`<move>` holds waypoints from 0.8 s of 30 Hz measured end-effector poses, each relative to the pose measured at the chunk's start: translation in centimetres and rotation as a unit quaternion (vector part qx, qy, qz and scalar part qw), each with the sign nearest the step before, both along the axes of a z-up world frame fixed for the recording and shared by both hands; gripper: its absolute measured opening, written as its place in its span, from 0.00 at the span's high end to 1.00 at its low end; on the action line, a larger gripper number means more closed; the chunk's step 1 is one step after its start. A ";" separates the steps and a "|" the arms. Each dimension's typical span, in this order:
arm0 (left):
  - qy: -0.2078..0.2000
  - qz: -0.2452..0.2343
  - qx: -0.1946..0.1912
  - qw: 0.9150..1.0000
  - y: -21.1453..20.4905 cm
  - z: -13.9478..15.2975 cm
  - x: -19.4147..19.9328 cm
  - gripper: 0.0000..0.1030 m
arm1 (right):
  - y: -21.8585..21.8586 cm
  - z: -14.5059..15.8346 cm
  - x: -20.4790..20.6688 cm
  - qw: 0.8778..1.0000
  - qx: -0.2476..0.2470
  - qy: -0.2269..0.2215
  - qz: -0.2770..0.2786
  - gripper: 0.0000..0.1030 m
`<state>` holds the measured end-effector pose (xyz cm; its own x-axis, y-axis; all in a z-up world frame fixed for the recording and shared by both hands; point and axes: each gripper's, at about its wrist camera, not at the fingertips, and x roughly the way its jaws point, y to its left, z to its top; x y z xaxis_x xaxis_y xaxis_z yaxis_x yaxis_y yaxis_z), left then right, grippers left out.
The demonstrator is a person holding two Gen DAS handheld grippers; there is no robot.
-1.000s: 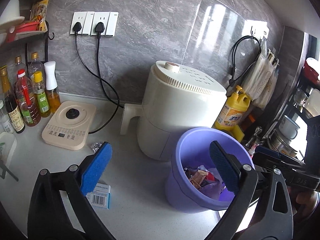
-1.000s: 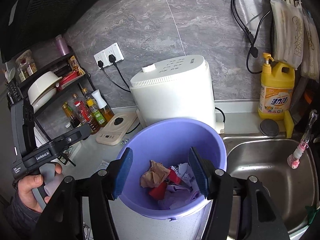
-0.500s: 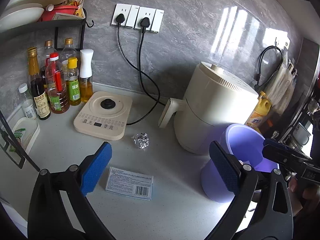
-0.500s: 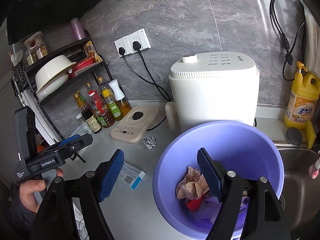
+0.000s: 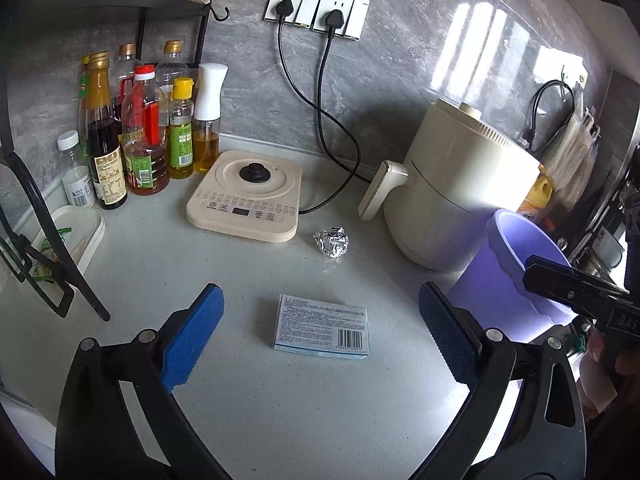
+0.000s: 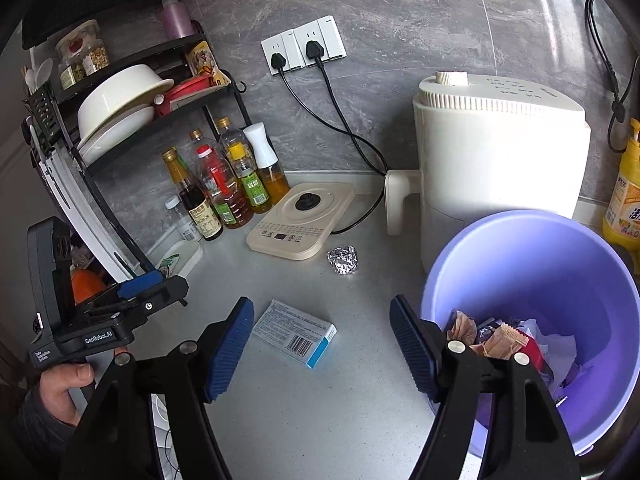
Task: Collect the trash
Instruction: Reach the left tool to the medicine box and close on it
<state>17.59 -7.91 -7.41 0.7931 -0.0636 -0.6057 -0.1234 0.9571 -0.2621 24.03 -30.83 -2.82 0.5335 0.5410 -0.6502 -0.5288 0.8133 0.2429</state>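
Left wrist view: one flat box [image 5: 322, 328], one foil ball [image 5: 331, 242] mid-counter
Bin [image 6: 560, 280]: one, rim cut off
My grippers: left [image 5: 320, 340], right [image 6: 322, 344], both spread, pinching nothing; right's jaws have just been closing

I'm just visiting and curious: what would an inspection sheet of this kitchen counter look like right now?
Surface: grey speckled counter, dry as far as visible.
Job's things: small box lying flat; foil ball beside the hob base; purple bin already holding wrappers.
Clutter: sauce bottles, white air fryer, yellow detergent bottle.
Grippers: left gripper open, framing the box; right gripper open, its jaws just been closing a little, nothing between them.
Cables: two black cords plugged into the wall sockets.
Surroundings: dish rack, grey stone wall.
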 end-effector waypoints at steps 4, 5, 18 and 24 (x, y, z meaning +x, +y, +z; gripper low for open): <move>0.013 -0.041 0.011 0.999 0.2 -1.9 0.6 0.06 | 1.1 -1.1 -1.1 1.000 -0.013 0.011 -0.010 0.39; 0.019 -0.052 0.014 0.998 0.3 -2.5 0.8 0.06 | 1.3 -1.4 -1.5 1.000 -0.016 0.013 -0.014 0.39; 0.043 -0.153 0.021 0.987 2.2 -6.7 4.6 0.06 | 3.6 -5.6 -2.9 0.995 -0.054 0.046 -0.069 0.41; 0.059 -0.229 0.054 0.970 1.4 -8.0 6.5 0.06 | 3.1 -7.3 -2.5 0.991 -0.063 0.067 -0.099 0.41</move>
<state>24.13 -6.54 -15.42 0.6213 -0.3245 -0.7132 0.2982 0.9397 -0.1677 21.54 -27.78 -10.09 0.5252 0.3453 -0.7778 -0.3260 0.9259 0.1909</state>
